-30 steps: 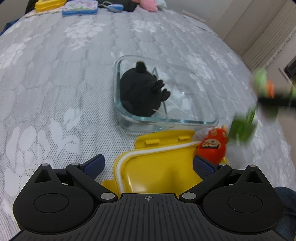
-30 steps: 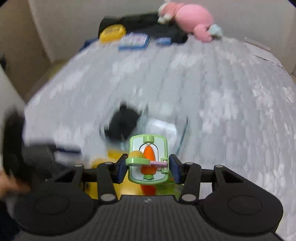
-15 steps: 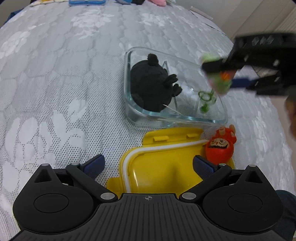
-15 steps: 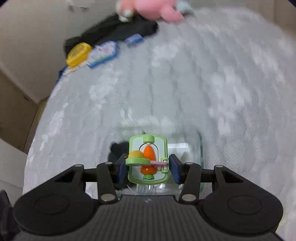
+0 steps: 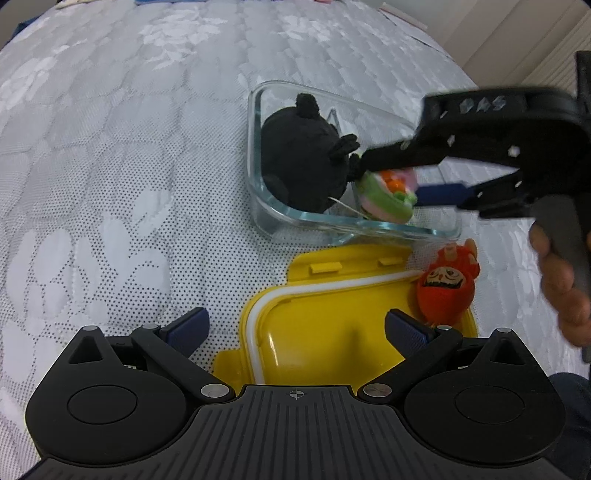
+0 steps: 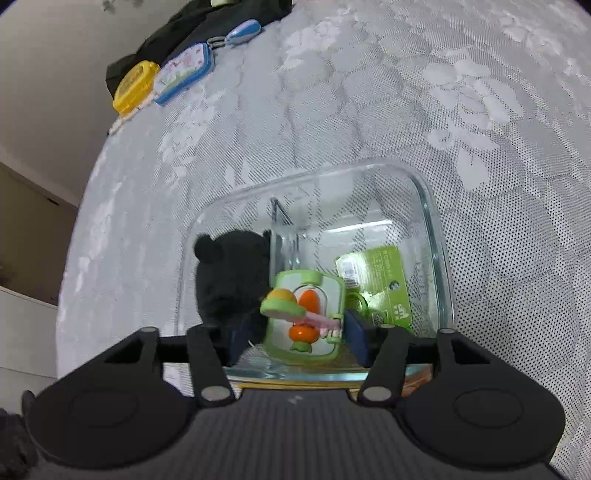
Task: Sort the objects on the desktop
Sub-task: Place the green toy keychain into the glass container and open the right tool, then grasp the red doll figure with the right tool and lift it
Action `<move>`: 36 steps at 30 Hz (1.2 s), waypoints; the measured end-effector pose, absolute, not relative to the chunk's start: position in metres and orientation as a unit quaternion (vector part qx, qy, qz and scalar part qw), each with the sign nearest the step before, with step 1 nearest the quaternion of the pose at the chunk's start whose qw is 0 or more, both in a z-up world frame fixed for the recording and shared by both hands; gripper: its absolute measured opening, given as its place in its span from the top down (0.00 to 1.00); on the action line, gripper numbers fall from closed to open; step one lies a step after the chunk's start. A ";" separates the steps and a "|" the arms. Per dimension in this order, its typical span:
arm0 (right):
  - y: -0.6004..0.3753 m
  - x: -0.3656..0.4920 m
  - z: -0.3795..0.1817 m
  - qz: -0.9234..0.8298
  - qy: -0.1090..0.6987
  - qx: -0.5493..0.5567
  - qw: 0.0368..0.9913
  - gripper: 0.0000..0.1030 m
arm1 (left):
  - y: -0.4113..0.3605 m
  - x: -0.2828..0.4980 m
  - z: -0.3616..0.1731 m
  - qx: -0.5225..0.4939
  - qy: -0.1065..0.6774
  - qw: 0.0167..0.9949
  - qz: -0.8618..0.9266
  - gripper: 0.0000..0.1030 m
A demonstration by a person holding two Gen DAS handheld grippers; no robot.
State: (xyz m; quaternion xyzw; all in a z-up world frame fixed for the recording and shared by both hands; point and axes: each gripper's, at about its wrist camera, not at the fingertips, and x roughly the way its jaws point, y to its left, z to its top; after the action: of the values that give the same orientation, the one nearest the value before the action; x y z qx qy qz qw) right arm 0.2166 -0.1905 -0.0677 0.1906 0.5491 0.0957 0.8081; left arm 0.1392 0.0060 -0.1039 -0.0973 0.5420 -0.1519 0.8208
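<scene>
A clear glass container (image 5: pixel 255 184) (image 6: pixel 432 221) sits on the grey patterned cloth with a black plush toy (image 5: pixel 303 158) (image 6: pixel 229 280) inside. My right gripper (image 6: pixel 295 334) (image 5: pixel 388 184) is open inside the container, with the green carrot toy (image 6: pixel 306 317) (image 5: pixel 384 201) loose and tilted between its fingers. A green tag (image 6: pixel 376 284) lies on the glass bottom. My left gripper (image 5: pixel 295 328) is open and empty over the yellow lid (image 5: pixel 325 314). A red daruma doll (image 5: pixel 447 288) rests on the lid's right corner.
At the far edge of the cloth lie a yellow box (image 6: pixel 135 86), a blue-rimmed case (image 6: pixel 184 72), a blue key fob (image 6: pixel 240 31) and a black cloth (image 6: pixel 192 26). A hand (image 5: pixel 561 280) holds the right gripper's handle.
My right gripper carried the green carrot toy from the right down into the glass container and opened; the toy now tilts loose. The left gripper stayed open over the lid.
</scene>
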 end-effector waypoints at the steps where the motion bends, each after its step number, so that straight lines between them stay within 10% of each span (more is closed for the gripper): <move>1: -0.193 0.217 -0.064 0.097 0.545 0.192 0.810 0.42 | 0.006 0.139 -0.104 -0.096 0.543 0.821 -0.152 0.00; 36: -0.285 0.120 -0.113 0.063 0.461 0.289 0.837 0.37 | -0.033 0.104 -0.065 -0.066 0.478 0.865 -0.140 0.00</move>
State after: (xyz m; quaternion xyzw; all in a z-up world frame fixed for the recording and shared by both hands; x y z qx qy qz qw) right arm 0.1201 -0.2854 -0.1131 0.2893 0.4608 0.0627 0.8367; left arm 0.1043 -0.0326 -0.0649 -0.0662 0.4778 -0.1401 0.8647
